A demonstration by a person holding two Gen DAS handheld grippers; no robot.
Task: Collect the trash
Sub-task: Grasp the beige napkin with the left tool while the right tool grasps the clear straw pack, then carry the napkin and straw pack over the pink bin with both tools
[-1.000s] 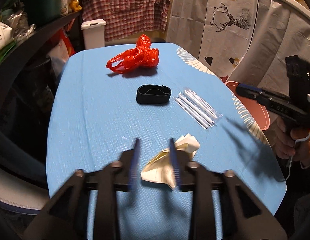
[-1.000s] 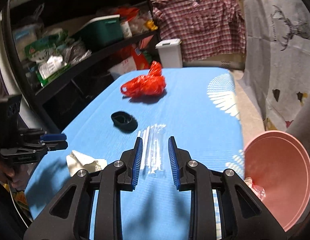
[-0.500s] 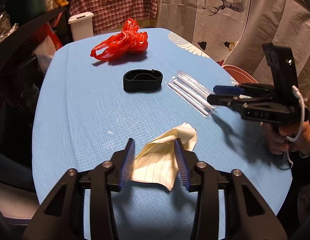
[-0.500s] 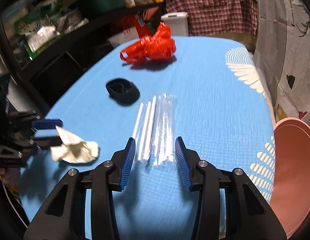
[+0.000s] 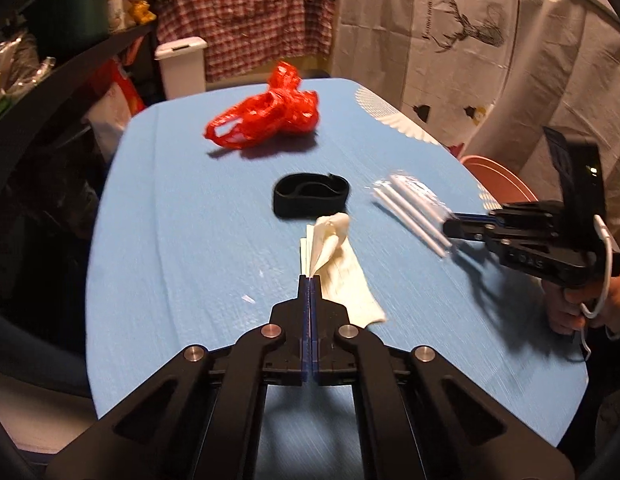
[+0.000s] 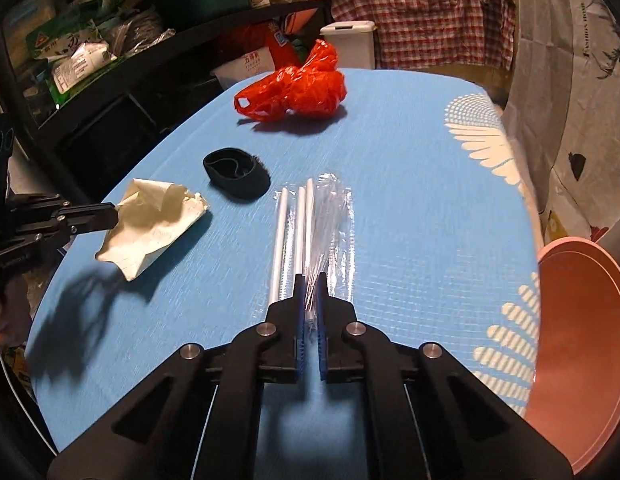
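My left gripper (image 5: 310, 280) is shut on a crumpled cream paper napkin (image 5: 338, 268) and holds it just above the blue table; both show in the right wrist view, the left gripper (image 6: 105, 212) and the napkin (image 6: 153, 224). My right gripper (image 6: 310, 280) is shut on the near end of a clear plastic packet of white straws (image 6: 310, 232), which lies on the table. It also shows in the left wrist view (image 5: 450, 228) at the straws (image 5: 410, 208). A red plastic bag (image 5: 265, 116) lies at the far end. A black band (image 5: 310, 196) lies mid-table.
A pink basin (image 6: 582, 352) stands off the table's right edge. A white lidded bin (image 5: 181, 64) stands beyond the far end. Dark cluttered shelves (image 6: 109, 60) run along the left side. The blue tablecloth (image 5: 169, 220) covers the table.
Both grippers have closed: the left on the napkin, lifting its end up, the right on the straw packet. The right gripper moved forward to the packet.
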